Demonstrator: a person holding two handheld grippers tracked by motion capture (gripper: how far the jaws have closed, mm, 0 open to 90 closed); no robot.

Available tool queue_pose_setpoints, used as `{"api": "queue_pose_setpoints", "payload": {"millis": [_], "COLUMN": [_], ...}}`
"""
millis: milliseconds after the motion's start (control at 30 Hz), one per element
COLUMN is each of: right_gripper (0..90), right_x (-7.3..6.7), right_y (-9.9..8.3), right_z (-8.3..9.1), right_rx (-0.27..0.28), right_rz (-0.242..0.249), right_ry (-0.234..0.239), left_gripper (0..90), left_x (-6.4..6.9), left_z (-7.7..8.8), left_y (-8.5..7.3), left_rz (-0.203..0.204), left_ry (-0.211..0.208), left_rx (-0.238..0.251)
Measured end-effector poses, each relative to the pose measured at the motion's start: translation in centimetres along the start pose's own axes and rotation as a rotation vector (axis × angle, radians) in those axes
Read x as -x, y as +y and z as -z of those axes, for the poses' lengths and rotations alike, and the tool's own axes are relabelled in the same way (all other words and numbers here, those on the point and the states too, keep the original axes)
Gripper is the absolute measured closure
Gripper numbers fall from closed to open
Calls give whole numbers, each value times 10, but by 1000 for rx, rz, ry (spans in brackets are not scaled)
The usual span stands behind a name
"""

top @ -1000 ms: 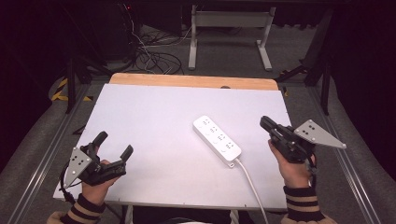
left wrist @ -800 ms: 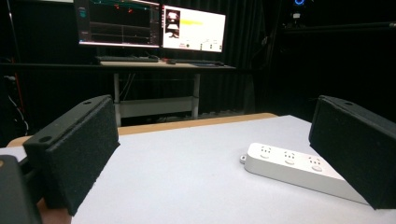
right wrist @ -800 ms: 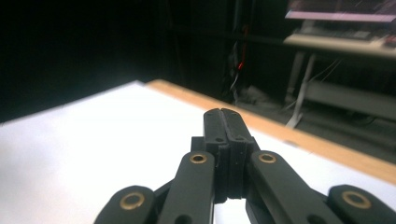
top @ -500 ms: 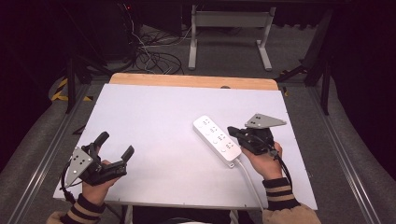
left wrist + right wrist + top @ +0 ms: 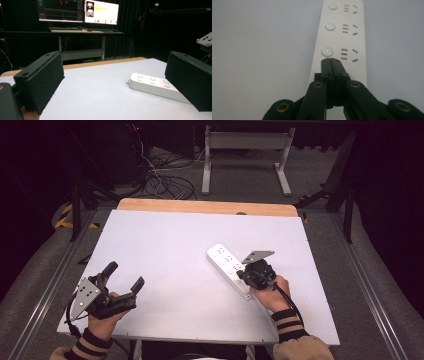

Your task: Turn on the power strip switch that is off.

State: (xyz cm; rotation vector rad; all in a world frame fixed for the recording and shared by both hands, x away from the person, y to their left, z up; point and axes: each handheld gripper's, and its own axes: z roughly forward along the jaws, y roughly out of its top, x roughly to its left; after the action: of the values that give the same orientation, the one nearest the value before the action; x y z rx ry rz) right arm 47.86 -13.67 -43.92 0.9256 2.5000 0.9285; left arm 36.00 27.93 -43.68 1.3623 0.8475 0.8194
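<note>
A white power strip point(image 5: 227, 263) lies at an angle on the white table top point(image 5: 170, 250), right of the middle. It has round buttons beside its sockets point(image 5: 342, 27). My right gripper point(image 5: 243, 275) hovers over the strip's near end, shut with nothing between its jaws. In the right gripper view its closed tips point(image 5: 331, 60) point just below the nearest round button point(image 5: 327, 51). My left gripper point(image 5: 124, 276) rests at the table's front left, open and holding nothing. In the left gripper view the strip point(image 5: 155, 86) lies ahead between the wide-apart pads point(image 5: 42, 80).
A wooden strip point(image 5: 205, 207) edges the table's far side. Cables point(image 5: 165, 177) and a desk's metal legs point(image 5: 245, 155) are on the floor beyond. Monitors point(image 5: 77, 10) on a desk stand behind the table. Rails run along both sides of the table.
My right gripper has moved left and down from the table's right edge to above the near end of the power strip. The left gripper has stayed in place.
</note>
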Motion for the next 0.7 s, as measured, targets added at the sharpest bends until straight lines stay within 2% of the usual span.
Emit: {"api": "queue_pose_setpoints", "payload": {"millis": [233,400,500,700], "right_gripper": [900,900,900,900], "right_x": [-2,-3,-3,-4], "right_y": [-1,-3,-7,-9], "right_z": [-7,-8,-9,-9], "right_rx": [-47,-36,-17,-7], "right_rz": [17,3,-30,-31], "right_ry": [4,-1,-1,-4], "left_gripper": [26,27,27,28], "left_x": [0,0,-1,0], "left_z": [0,-1,-1,-1], "left_y": [0,-1,-1,-1], "left_rz": [4,8,10,10], "left_ry": [1,-4,-3,-2], "left_rx": [-3,-9,-10,-13]}}
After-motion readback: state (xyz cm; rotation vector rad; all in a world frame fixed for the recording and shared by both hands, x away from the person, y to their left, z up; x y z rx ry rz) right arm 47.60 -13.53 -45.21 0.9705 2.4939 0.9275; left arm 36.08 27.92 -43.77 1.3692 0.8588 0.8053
